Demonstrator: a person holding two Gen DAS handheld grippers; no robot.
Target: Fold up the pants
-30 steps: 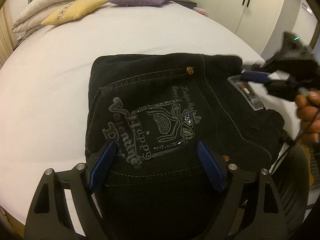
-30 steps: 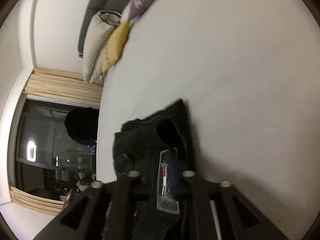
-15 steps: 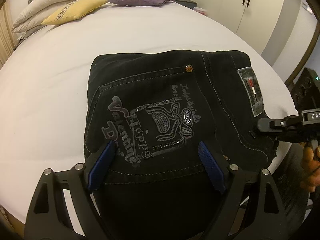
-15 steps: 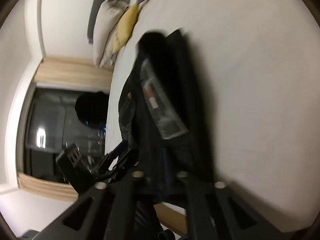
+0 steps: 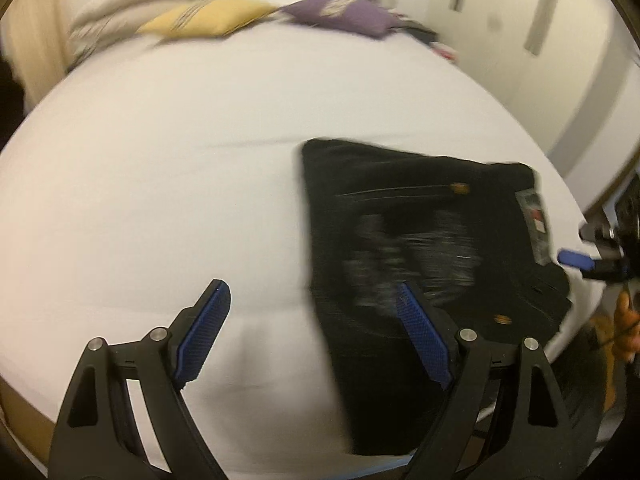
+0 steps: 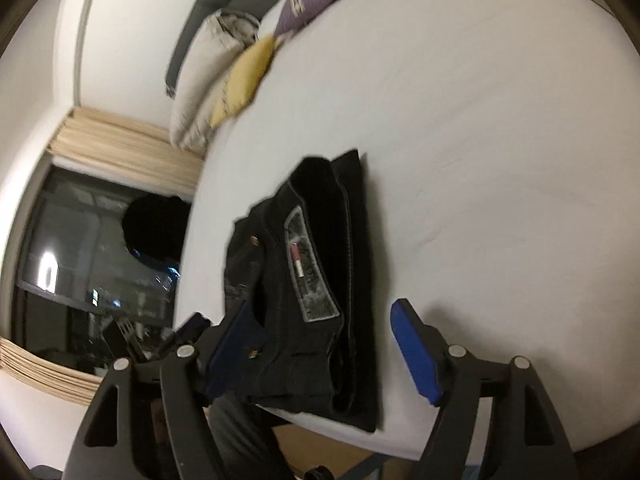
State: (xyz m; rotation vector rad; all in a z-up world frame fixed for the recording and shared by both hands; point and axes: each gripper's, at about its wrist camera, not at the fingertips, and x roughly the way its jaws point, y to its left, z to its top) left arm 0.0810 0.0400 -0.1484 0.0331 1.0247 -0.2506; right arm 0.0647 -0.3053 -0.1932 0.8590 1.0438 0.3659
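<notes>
Lying folded into a compact black stack, the pants point(image 5: 424, 248) rested on the white bed point(image 5: 160, 208), close to its near edge. In the left wrist view the stack occupied the 3 o'clock half of the frame; open sheet extended from its left side toward 9 o'clock and beyond its far side toward 12 o'clock, up to the yellow pillow point(image 5: 208, 18) and purple pillow point(image 5: 340, 14). At 1 o'clock, wardrobe doors point(image 5: 532, 20) stood past the bed's far corner.

In the right wrist view the stack's long axis ran from 6 o'clock toward 12 o'clock, with the layered fold edges facing 3 o'clock and the waistband patch point(image 6: 308, 268) on the upper layer. Bare sheet filled the frame from 1 o'clock to 4 o'clock. A dark window point(image 6: 92, 264) lay at 9 o'clock.

The left tool point(image 5: 310, 328) was released, jaws wide, nothing between them; one pad overlapped the stack's left portion in the picture, the other stood over bare sheet. The right tool point(image 6: 320, 344) was opening, its pads clear of the cloth, with the near end of the stack between them. This view was blurred.
</notes>
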